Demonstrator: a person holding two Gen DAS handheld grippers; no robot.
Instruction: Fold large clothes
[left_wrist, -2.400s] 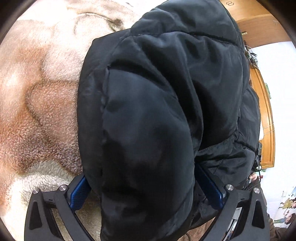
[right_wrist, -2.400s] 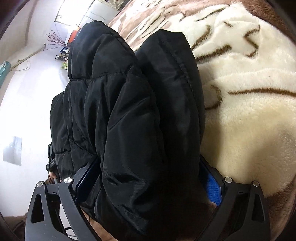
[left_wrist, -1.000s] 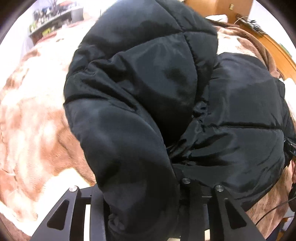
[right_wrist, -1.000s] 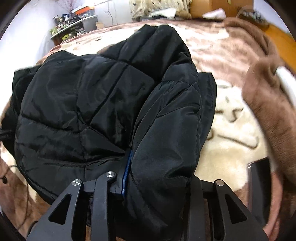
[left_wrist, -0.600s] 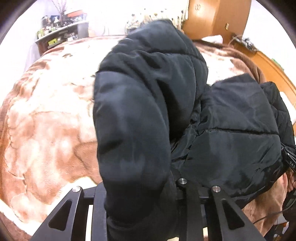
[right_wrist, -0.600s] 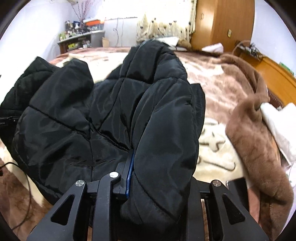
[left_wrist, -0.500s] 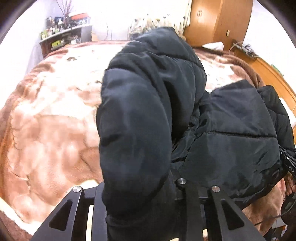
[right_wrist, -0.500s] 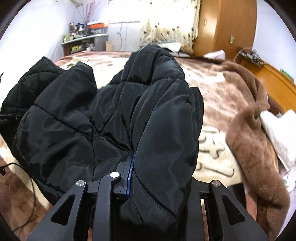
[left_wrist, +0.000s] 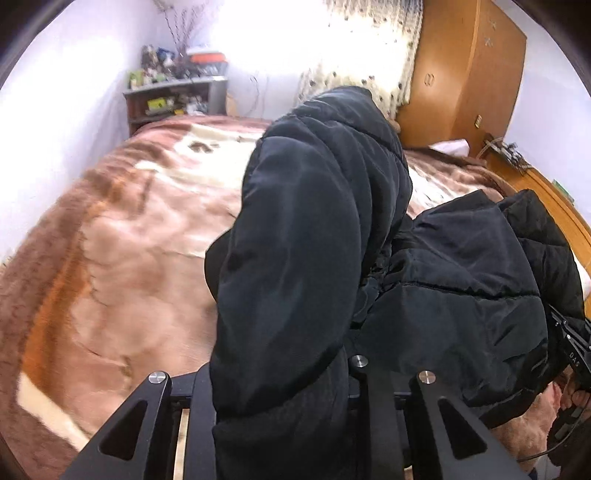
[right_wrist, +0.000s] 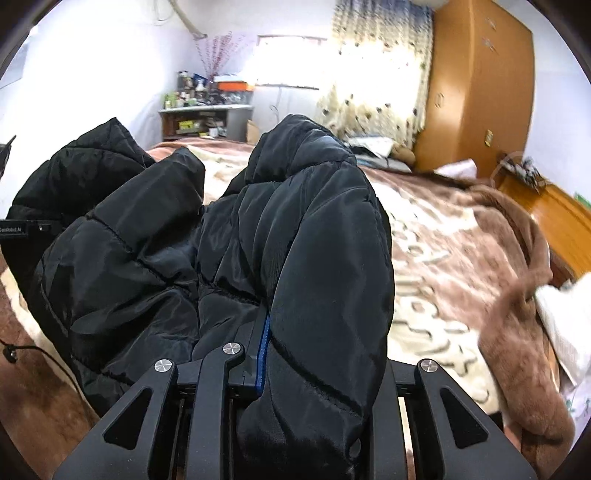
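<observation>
Jacket (left_wrist: 306, 266): black padded coat, held up above the bed (left_wrist: 110, 251), one thick fold in each gripper; likely lifted so the halves can be laid over one another.
Left gripper (left_wrist: 280, 398): jaws drawn in tight, clenched on a bunched fold.
Right gripper (right_wrist: 317, 384): jaws narrow, clamped on the other fold, blue pad (right_wrist: 263, 354) pressed against the fabric.
Blanket (right_wrist: 443, 258): brown and cream, lying beneath.

The jacket (left_wrist: 306, 258) bulges over the left gripper (left_wrist: 284, 373), hiding its fingertips. Likewise, the right gripper (right_wrist: 314, 354) shows one blue pad (right_wrist: 261, 354). Ahead, shelf (right_wrist: 207, 122) clutter is too small to identify.
</observation>
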